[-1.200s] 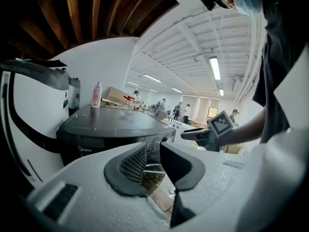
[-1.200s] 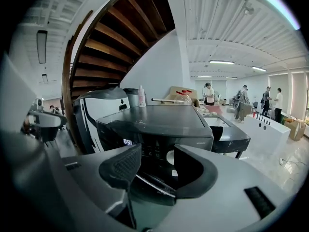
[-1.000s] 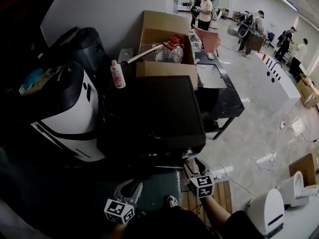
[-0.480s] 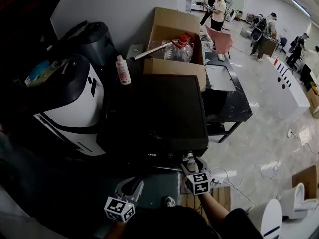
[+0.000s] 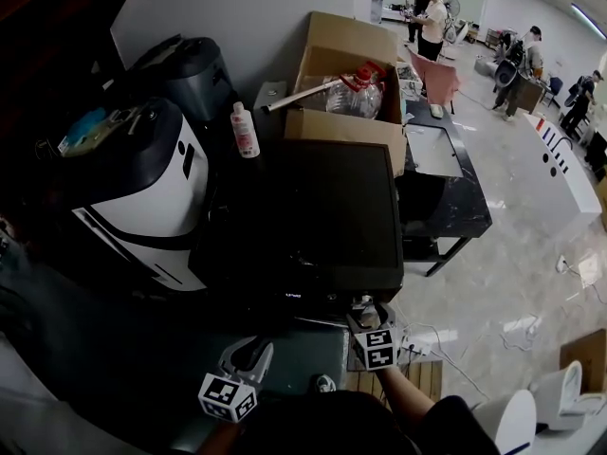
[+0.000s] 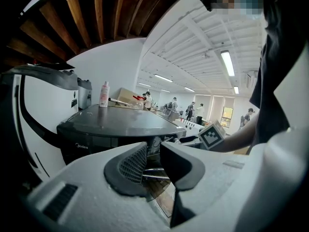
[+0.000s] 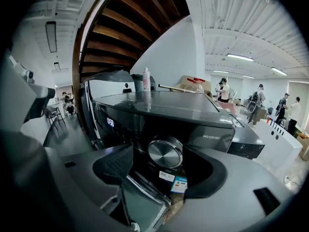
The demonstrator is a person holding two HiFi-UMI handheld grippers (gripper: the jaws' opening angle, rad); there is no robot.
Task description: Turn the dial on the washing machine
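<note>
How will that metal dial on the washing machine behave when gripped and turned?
The dial looks like smooth brushed metal, so it may slip in a light grip. It seems rigid, unlikely to give when squeezed. Set into the front of the washing machine, it will probably only rotate, not come away.

The head view looks steeply down from above onto the dark top of the washing machine (image 5: 322, 216). The right gripper view sits low and close at the near right, facing the machine's front and its dial (image 7: 165, 152). The left gripper view sits low at the near left, farther back, looking across that top. All three share the machine and the white bottle (image 5: 246, 129) at its far left.
</note>
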